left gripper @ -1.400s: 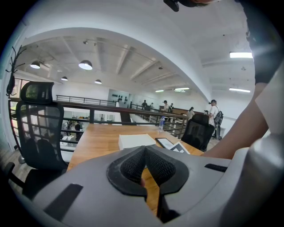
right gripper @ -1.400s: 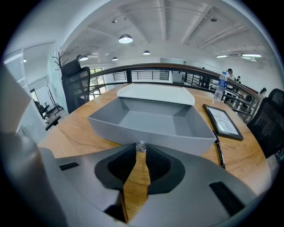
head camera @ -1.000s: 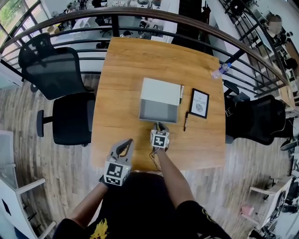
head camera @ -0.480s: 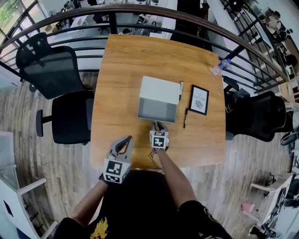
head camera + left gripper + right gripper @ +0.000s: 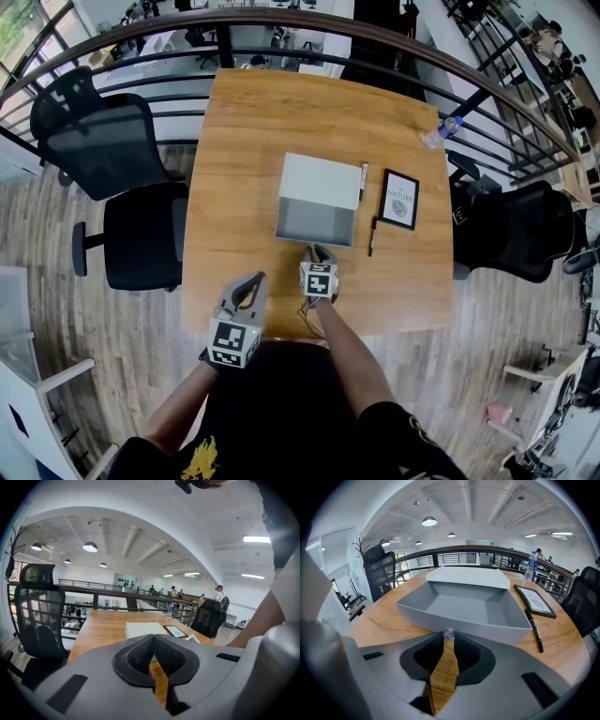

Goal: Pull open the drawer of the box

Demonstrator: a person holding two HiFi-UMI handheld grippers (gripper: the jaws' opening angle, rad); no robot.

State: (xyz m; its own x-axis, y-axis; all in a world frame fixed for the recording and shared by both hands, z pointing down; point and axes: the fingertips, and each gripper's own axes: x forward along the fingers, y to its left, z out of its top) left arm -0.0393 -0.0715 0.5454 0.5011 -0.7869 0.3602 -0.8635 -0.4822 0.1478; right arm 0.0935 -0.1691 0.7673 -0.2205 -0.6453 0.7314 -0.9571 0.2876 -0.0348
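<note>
Indoors, wooden table (image 5: 244, 159), railing (image 5: 93, 592) behind, left fingers (image 5: 140, 656) closed empty, right fingers (image 5: 466, 653) pinching drawer knob (image 5: 448, 634).

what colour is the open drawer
The drawer is grey, with a clear knob; the box is white. Best in the right gripper view.

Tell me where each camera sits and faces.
Head view: on the person's head, facing steeply down at the table; forearms, left hand-held gripper and right hand-held gripper show.
Left gripper view: rides the left one, facing across the table over shut jaws; a forearm shows at right.
Right gripper view: rides the right one, facing the open drawer, jaws shut on its knob.
All three share the white box.
</note>
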